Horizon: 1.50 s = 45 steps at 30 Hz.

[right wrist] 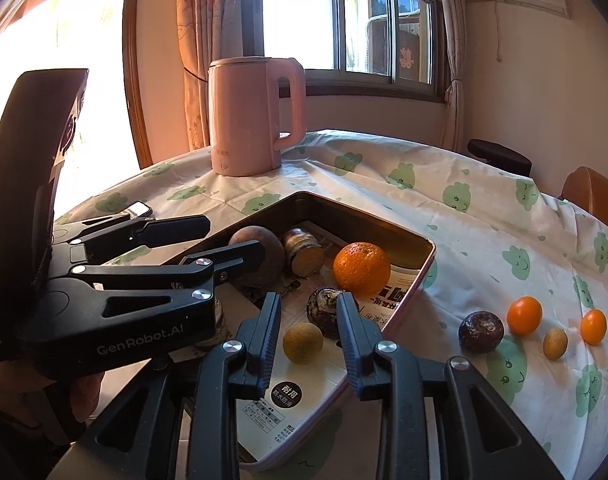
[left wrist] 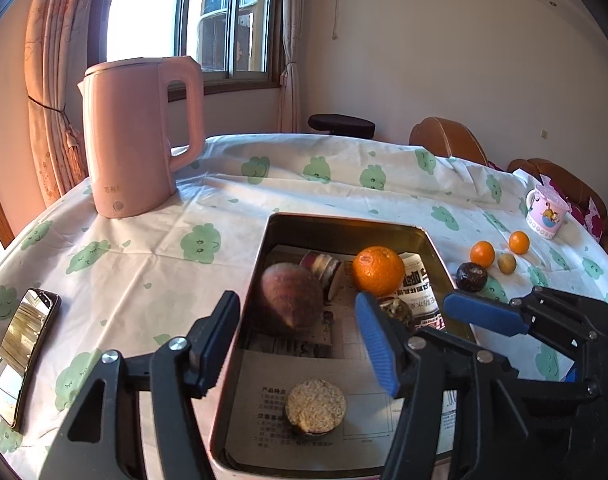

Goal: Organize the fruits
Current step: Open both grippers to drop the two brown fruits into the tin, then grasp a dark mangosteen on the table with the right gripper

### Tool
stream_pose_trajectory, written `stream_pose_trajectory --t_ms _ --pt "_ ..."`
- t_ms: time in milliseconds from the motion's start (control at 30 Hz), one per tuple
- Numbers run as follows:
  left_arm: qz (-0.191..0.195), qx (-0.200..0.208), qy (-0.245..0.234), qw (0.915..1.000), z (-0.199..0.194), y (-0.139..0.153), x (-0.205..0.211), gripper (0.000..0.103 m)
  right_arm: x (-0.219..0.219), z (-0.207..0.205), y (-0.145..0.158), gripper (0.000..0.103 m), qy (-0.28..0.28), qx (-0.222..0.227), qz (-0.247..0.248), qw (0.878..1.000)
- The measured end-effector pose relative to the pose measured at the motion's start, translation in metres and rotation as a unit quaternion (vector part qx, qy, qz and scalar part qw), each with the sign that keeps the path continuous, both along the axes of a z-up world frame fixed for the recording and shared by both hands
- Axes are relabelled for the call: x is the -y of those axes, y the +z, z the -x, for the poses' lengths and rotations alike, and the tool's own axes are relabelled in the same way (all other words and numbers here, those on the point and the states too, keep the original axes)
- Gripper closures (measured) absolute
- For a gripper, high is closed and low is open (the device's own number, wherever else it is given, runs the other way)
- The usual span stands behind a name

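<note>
A metal tin (left wrist: 346, 222) (right wrist: 420, 276) lined with paper holds a large orange (left wrist: 378, 270) (right wrist: 362, 268), a big reddish-brown fruit (left wrist: 291, 298) (right wrist: 263, 252), a dark wrinkled fruit (right wrist: 328, 312) and a small yellow-green fruit (right wrist: 302, 343). My left gripper (left wrist: 299, 344) is open over the tin's near half. My right gripper (right wrist: 310, 340) is open, empty, its fingers either side of the small yellow-green fruit. On the cloth right of the tin lie a dark fruit (right wrist: 481, 331) (left wrist: 471, 277), two small oranges (right wrist: 524, 315) (right wrist: 593, 326) and a small tan fruit (right wrist: 554, 343).
A pink kettle (left wrist: 137, 136) (right wrist: 249, 118) stands at the far left of the table. A phone (left wrist: 21, 356) lies left of the tin. A patterned cup (left wrist: 546, 211) stands at the far right. A round crumbly cake (left wrist: 316, 406) sits in the tin. Chairs stand behind the table.
</note>
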<state>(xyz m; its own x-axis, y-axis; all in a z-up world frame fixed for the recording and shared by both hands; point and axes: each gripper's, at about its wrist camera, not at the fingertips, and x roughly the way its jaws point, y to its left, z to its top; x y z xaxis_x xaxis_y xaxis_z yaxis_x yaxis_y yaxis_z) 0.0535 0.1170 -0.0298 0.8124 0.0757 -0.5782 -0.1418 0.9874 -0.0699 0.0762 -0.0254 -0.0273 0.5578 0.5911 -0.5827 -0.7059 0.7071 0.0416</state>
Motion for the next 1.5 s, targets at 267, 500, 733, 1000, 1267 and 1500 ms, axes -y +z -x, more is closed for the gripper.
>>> stream_pose_trajectory --t_ms 267,500,733,1000,1267,1500 --pt "-0.006 0.038 0.013 0.9992 0.010 0.017 0.002 0.009 0.043 -0.002 0.009 0.051 -0.040 0.038 0.020 0.998" --pt "0.018 0.035 0.032 0.9987 -0.006 0.017 0.005 0.005 0.107 -0.039 0.006 0.051 -0.130 0.041 0.054 0.989" --pt "0.015 0.028 0.018 0.9993 -0.016 0.017 0.022 0.005 0.090 -0.060 -0.006 0.051 -0.102 0.010 0.064 0.993" --pt "0.004 0.028 0.004 0.9996 -0.019 0.020 0.034 0.005 0.064 -0.081 -0.015 0.053 -0.096 -0.010 0.095 0.991" --pt "0.001 0.022 -0.001 0.9997 -0.021 0.018 0.041 0.005 0.050 -0.091 -0.028 0.065 -0.087 -0.039 0.137 0.986" --pt "-0.008 0.016 -0.025 0.9995 -0.033 0.024 0.072 0.005 0.086 -0.078 -0.003 0.065 -0.126 0.010 0.078 0.989"
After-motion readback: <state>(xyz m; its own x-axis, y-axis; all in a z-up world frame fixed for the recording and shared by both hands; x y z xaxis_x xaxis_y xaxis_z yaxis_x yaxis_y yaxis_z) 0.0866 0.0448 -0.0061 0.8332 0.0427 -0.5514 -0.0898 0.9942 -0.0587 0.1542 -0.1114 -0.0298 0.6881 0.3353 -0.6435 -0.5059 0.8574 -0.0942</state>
